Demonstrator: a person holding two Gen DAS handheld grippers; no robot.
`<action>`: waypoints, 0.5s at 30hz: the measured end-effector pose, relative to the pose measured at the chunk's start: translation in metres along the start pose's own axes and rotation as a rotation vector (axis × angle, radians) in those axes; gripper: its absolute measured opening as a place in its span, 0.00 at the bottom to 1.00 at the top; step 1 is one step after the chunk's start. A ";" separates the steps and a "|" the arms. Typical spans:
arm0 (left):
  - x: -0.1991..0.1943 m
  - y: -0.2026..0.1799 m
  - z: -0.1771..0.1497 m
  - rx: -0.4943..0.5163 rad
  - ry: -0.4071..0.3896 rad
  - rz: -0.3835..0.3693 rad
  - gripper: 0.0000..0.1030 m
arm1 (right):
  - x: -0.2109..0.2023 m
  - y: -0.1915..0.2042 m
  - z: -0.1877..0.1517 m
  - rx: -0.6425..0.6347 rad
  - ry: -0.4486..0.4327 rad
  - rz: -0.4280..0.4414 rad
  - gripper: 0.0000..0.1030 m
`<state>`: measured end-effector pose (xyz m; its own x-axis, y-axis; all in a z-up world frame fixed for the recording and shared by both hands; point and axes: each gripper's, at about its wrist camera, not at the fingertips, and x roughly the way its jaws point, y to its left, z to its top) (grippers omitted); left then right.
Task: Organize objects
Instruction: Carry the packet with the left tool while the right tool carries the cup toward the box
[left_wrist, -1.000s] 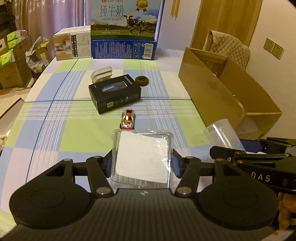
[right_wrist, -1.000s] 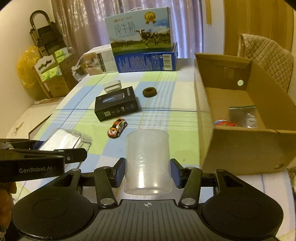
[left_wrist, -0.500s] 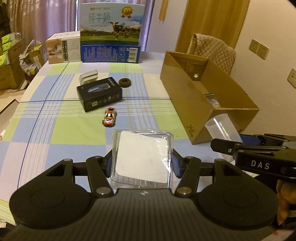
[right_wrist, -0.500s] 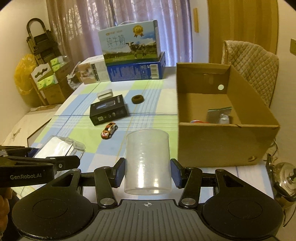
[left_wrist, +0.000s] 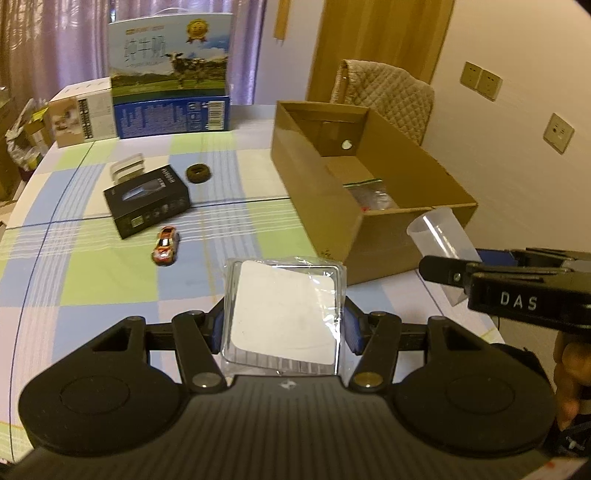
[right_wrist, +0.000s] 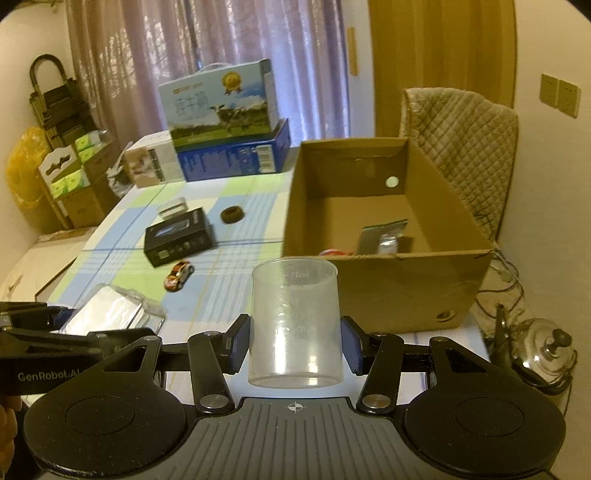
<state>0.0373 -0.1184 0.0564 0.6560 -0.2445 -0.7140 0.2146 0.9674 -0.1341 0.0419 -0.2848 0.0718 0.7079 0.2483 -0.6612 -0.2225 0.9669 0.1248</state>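
My left gripper (left_wrist: 284, 328) is shut on a clear plastic packet with a white square pad (left_wrist: 284, 314), held above the checked tablecloth. My right gripper (right_wrist: 294, 343) is shut on a translucent measuring cup (right_wrist: 294, 317), upright, just before the near wall of the open cardboard box (right_wrist: 384, 288). In the left wrist view the cup (left_wrist: 439, 240) and the right gripper's body show at the right, beside the box (left_wrist: 325, 206). A zip bag (right_wrist: 384, 238) and a red-white item lie inside the box. On the table lie a toy car (left_wrist: 165, 245), a black box (left_wrist: 147, 201) and a brown ring (left_wrist: 198, 173).
A small white case (left_wrist: 127, 166) sits behind the black box. A milk carton (left_wrist: 171, 70) on a blue box and a white carton stand at the table's far end. A padded chair (right_wrist: 461, 147) is behind the cardboard box. A kettle (right_wrist: 543, 350) sits low at the right.
Both grippers have risen and shifted right toward the cardboard box, which now sits closer and more central in both views. Each still holds its object.
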 end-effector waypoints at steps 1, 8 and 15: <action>0.000 -0.003 0.001 0.005 -0.001 -0.003 0.52 | -0.002 -0.003 0.000 0.002 -0.004 -0.005 0.47; 0.005 -0.020 0.009 0.038 -0.003 -0.023 0.52 | -0.011 -0.021 0.007 0.022 -0.024 -0.024 0.47; 0.008 -0.032 0.015 0.064 -0.002 -0.042 0.52 | -0.015 -0.033 0.009 0.033 -0.032 -0.038 0.47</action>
<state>0.0465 -0.1522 0.0647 0.6468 -0.2854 -0.7073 0.2878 0.9501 -0.1202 0.0447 -0.3199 0.0840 0.7369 0.2124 -0.6417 -0.1730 0.9770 0.1246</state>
